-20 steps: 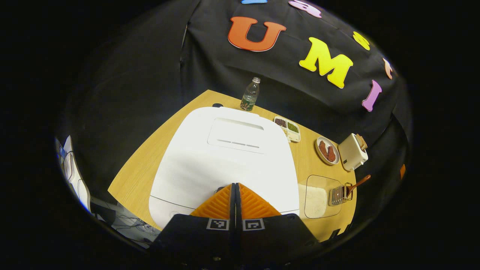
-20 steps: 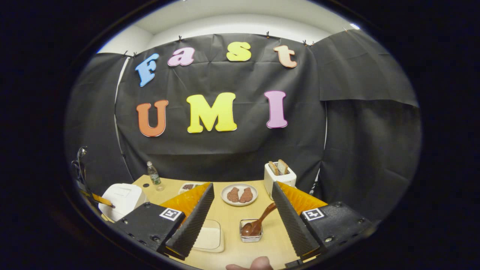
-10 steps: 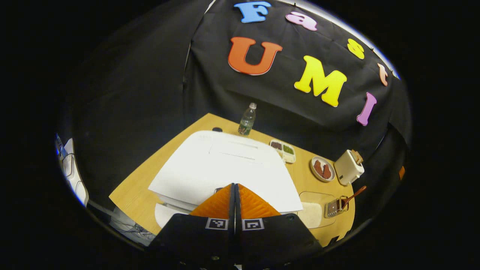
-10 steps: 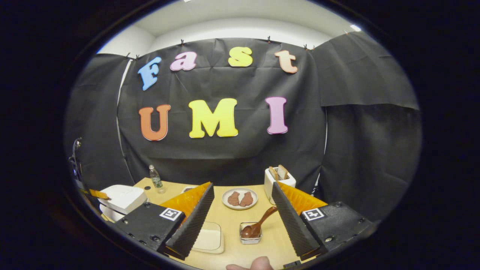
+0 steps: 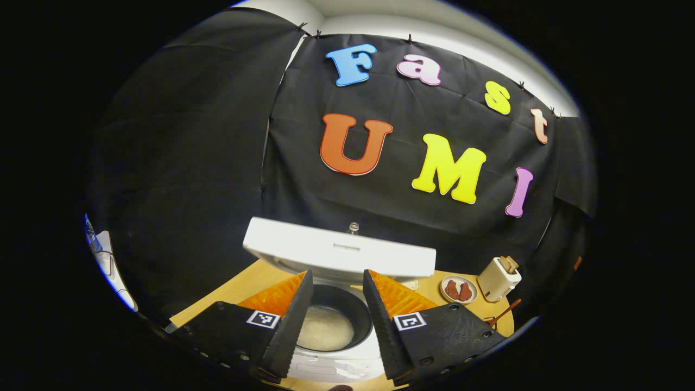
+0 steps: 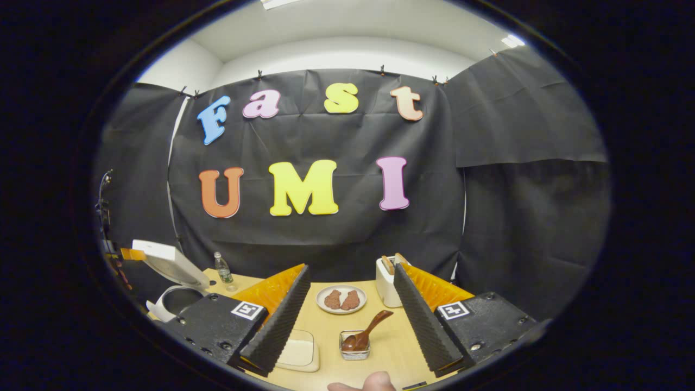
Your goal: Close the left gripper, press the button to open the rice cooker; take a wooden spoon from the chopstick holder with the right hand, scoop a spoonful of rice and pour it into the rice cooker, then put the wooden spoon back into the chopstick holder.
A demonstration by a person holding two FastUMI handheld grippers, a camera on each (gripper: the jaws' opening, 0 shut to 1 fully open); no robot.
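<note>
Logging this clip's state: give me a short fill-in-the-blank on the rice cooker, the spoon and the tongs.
1. The rice cooker lid is ____.
2. The wooden spoon rests in the ____.
3. The right tongs are open and hold ____.
4. The plate sits beside the ____.

Missing words: open; chopstick holder; nothing; toaster

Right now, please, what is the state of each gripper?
Left gripper: open, holding nothing, above the open rice cooker.
Right gripper: open, holding nothing, short of the wooden spoon.

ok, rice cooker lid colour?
White; the raised rice cooker lid shows best in the left gripper view.
</note>
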